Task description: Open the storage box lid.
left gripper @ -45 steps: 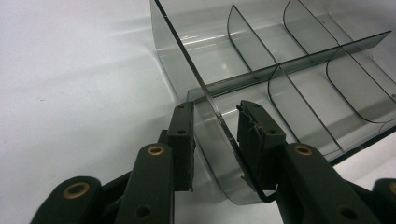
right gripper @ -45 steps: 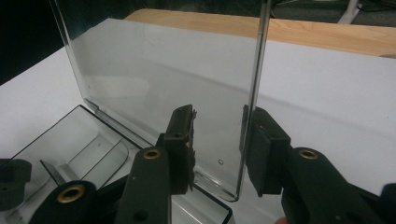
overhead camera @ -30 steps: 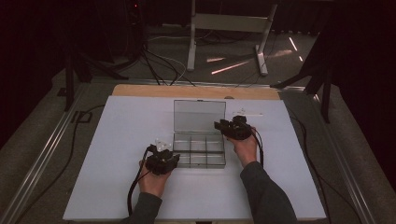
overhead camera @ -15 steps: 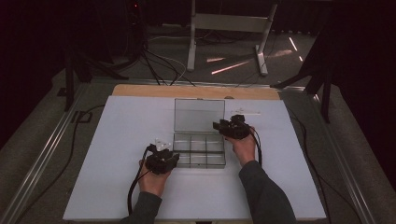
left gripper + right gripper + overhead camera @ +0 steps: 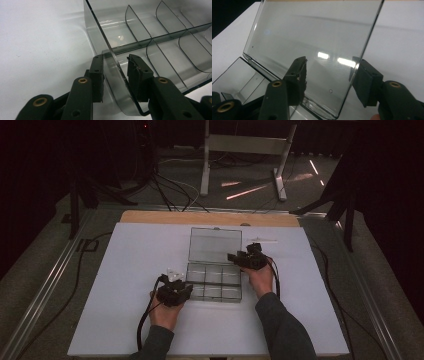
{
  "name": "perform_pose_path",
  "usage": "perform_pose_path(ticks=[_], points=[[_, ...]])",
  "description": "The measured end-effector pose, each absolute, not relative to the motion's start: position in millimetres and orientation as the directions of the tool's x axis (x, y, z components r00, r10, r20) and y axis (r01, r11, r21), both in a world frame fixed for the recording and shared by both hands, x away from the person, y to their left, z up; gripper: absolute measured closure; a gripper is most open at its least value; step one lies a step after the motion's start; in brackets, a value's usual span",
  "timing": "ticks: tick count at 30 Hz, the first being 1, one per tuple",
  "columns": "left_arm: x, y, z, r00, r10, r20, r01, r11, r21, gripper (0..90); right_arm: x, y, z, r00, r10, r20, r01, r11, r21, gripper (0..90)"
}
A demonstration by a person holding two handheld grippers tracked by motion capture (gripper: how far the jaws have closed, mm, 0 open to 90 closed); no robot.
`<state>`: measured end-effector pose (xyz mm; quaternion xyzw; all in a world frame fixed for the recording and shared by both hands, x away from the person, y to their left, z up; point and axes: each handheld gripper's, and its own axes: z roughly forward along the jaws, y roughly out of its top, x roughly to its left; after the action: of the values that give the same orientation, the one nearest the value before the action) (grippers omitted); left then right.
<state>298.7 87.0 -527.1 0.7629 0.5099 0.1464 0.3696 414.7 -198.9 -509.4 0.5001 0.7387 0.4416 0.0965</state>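
Observation:
A clear plastic compartment box (image 5: 214, 284) lies mid-table with its lid (image 5: 215, 245) swung open at the far side. My left gripper (image 5: 173, 292) is at the box's near left corner. Its jaws straddle the left wall (image 5: 100, 37), one outside and one inside the box, and a small gap shows on each side. My right gripper (image 5: 244, 259) is at the lid's right edge. In the right gripper view the lid (image 5: 312, 35) stands tilted. Its right edge runs between the widely parted fingers (image 5: 298, 75), and the far one shows partly through the plastic.
The white tabletop (image 5: 125, 270) spreads wide on both sides of the box. A wooden strip (image 5: 150, 216) runs along its far edge. Cables (image 5: 170, 195) and stand legs (image 5: 280, 180) lie on the floor beyond. The box's compartments (image 5: 175, 50) look empty.
My right gripper has shifted slightly left and nearer, onto the lid's right edge. The left gripper and the box have stayed where they were.

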Motion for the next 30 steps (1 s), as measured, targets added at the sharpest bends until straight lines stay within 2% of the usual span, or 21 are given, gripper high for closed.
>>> perform_pose_path(ticks=[17,24,30], points=[[289.5,78.0,-525.3,0.44,0.886,-0.145,0.671,-0.218,0.709,63.5,419.8,-197.0,-514.4,-0.442,0.828,0.344,0.71,0.089,0.699,36.6],[290.0,77.8,-525.5,0.442,0.884,-0.153,0.673,-0.214,0.708,61.7,422.8,-197.7,-520.6,-0.401,0.844,0.356,0.751,0.081,0.655,25.2],[290.2,80.2,-523.9,0.439,0.883,-0.168,0.663,-0.192,0.723,58.2,421.8,-197.7,-518.9,-0.396,0.852,0.343,0.739,0.074,0.669,15.5]])
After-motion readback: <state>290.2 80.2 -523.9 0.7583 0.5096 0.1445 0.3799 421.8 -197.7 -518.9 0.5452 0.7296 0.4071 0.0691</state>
